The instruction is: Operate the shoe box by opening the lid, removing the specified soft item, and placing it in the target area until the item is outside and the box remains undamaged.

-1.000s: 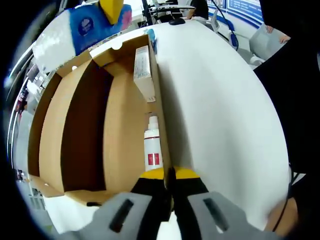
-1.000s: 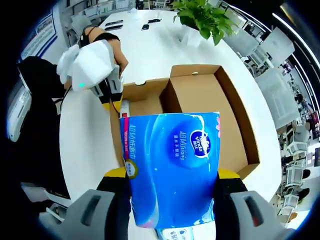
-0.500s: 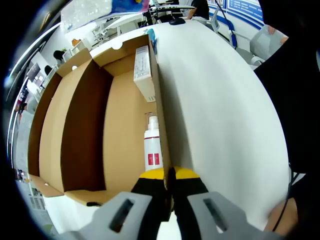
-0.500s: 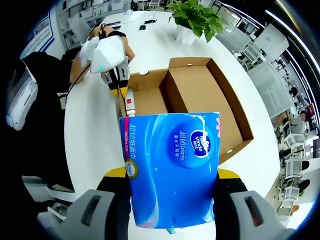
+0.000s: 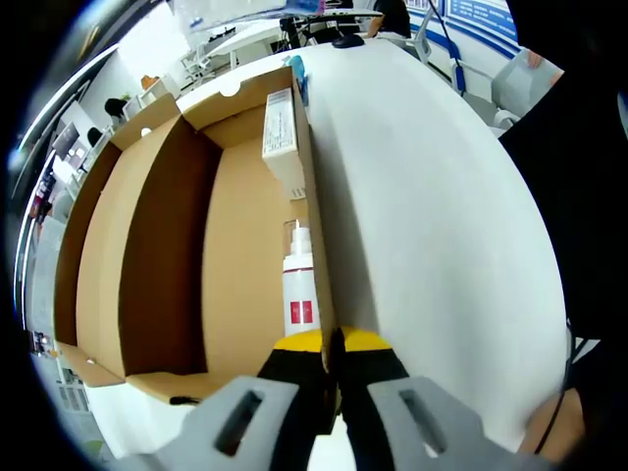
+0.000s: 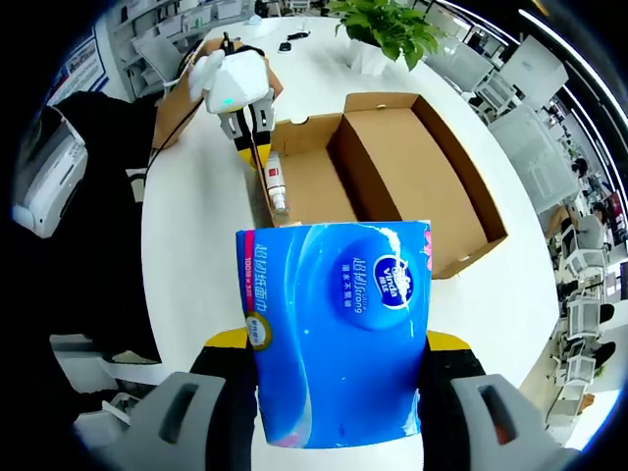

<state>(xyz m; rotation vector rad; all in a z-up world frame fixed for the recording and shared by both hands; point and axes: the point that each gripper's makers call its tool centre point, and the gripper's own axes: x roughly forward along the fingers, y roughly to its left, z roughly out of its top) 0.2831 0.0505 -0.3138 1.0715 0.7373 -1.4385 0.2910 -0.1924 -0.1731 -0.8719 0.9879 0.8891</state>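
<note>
Now the blue tissue pack [image 6: 336, 334] is clamped between the right gripper [image 6: 334, 365] jaws, lifted clear of the open shoe box [image 6: 412, 177] at 12 o'clock. Left gripper [image 5: 332, 345] pinches the box wall, presumably steadying it.

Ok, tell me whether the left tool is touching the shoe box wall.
Touching. In the left gripper view the left tool is shut on the shoe box side wall, its yellow tips pressed against the cardboard edge beside the white bottle.
</note>
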